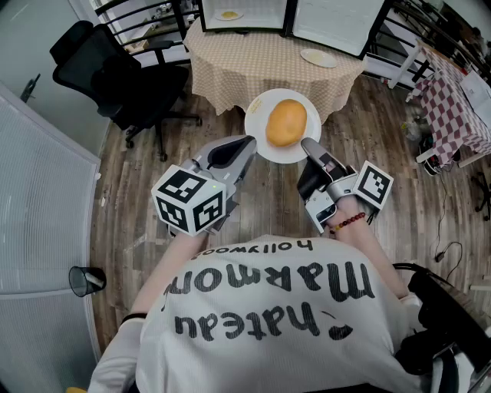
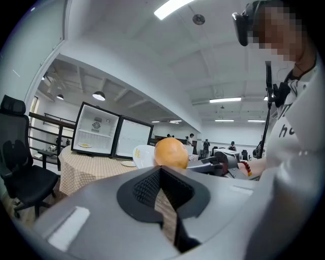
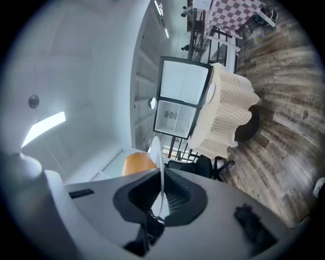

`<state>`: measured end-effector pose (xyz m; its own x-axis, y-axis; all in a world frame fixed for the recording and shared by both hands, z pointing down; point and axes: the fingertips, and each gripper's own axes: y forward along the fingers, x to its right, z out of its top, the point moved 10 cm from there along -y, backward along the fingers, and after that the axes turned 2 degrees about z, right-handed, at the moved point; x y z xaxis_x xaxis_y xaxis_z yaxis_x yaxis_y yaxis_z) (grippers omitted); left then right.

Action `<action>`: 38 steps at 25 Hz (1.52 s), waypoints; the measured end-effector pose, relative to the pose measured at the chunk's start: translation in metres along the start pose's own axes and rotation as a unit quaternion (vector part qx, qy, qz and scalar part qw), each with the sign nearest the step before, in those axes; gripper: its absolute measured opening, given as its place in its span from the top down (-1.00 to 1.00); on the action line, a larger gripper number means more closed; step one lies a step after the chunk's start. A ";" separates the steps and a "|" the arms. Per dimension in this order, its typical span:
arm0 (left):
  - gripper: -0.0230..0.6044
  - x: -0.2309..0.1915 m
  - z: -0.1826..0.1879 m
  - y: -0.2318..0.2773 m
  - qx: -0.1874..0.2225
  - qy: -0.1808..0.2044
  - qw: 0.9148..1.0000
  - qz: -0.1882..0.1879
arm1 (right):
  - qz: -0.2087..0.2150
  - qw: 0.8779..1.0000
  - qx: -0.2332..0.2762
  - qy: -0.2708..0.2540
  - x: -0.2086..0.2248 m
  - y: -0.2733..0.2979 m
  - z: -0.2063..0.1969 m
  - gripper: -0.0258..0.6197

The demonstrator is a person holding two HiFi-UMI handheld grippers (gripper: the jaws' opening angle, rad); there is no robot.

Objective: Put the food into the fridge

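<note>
Only in the head view are we seeing the round white plate whole, off the checked-cloth table's front edge. The right gripper is clenching its rim, edge-on in that gripper's view. We are seeing a smooth golden-orange bun sitting on it, the left gripper hanging released beside it, and the open white fridge cut off overhead.

Round table in tan checked cloth, black office chair beside it, wood floor, perhaps a bin lower left
</note>
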<state>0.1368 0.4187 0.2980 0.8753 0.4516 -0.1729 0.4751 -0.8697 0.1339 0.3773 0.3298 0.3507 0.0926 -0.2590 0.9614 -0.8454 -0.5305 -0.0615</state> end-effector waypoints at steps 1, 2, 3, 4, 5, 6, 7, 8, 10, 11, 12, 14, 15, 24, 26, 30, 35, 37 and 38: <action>0.90 0.000 0.001 -0.002 0.001 -0.002 1.000 0.001 | 0.000 1.000 0.002 0.001 -0.001 0.000 -0.001 0.85; 0.90 -0.001 0.003 -0.004 0.001 -0.003 1.000 0.002 | 0.000 1.000 0.003 0.002 -0.003 0.000 -0.001 0.85; 0.90 -0.001 0.004 -0.005 0.002 -0.003 1.000 0.002 | 0.001 1.000 0.005 0.004 -0.004 0.000 -0.001 0.85; 0.90 -0.001 0.006 -0.007 0.002 -0.003 1.000 0.003 | 0.001 1.000 0.006 0.004 -0.006 0.000 -0.002 0.85; 0.90 -0.001 0.007 -0.008 0.002 -0.003 1.000 0.004 | 0.001 1.000 0.006 0.004 -0.007 0.000 -0.001 0.85; 0.90 -0.001 0.010 -0.009 0.002 -0.003 1.000 0.005 | 0.000 1.000 0.006 0.004 -0.009 0.000 -0.001 0.85; 0.90 -0.001 0.012 -0.010 0.001 -0.002 1.000 0.006 | 0.000 1.000 0.006 0.004 -0.012 0.001 0.000 0.85; 0.90 -0.001 0.015 -0.012 0.001 -0.002 1.000 0.008 | 0.001 1.000 0.006 0.005 -0.014 0.001 0.000 0.85; 0.90 -0.001 0.014 -0.021 0.001 -0.001 1.000 0.010 | 0.007 1.000 0.007 0.007 -0.016 0.001 -0.008 0.85; 0.90 -0.003 0.008 -0.031 0.003 0.000 1.000 0.010 | 0.013 1.000 0.009 0.007 -0.015 0.000 -0.019 0.85; 0.90 -0.004 -0.002 -0.045 0.006 0.002 1.000 0.009 | 0.021 1.000 0.012 0.006 -0.011 -0.001 -0.035 0.85; 0.90 -0.007 -0.023 -0.073 0.011 0.009 1.000 0.005 | 0.033 0.999 0.019 0.008 -0.003 -0.005 -0.068 0.85; 0.90 -0.008 -0.028 -0.082 0.011 0.012 1.000 0.002 | 0.037 0.999 0.024 0.011 -0.001 -0.006 -0.079 0.85; 0.90 -0.007 -0.014 -0.081 -0.009 -0.006 1.000 -0.021 | 0.024 0.998 0.037 0.047 -0.010 -0.007 -0.088 0.85; 0.90 -0.009 -0.018 -0.076 -0.010 -0.009 1.000 -0.025 | 0.017 0.998 0.038 0.048 -0.007 -0.007 -0.088 0.85; 0.90 -0.008 -0.031 -0.069 -0.007 -0.002 1.000 -0.028 | 0.016 0.998 0.041 0.039 0.006 -0.011 -0.087 0.85; 0.90 -0.030 -0.033 -0.048 -0.003 0.001 1.000 -0.024 | 0.021 0.999 0.035 0.030 0.019 0.013 -0.068 0.85; 0.90 -0.060 -0.020 -0.026 -0.008 -0.003 1.000 -0.023 | 0.016 0.999 0.031 0.035 0.022 0.047 -0.047 0.85; 0.90 -0.074 -0.014 -0.015 -0.010 -0.005 1.000 -0.021 | 0.014 0.999 0.028 0.036 0.023 0.063 -0.036 0.85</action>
<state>0.0659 0.4013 0.3219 0.8532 0.4862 -0.1885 0.5140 -0.8452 0.1464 0.3069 0.3195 0.3788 0.0301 -0.2170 0.9757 -0.8162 -0.5688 -0.1013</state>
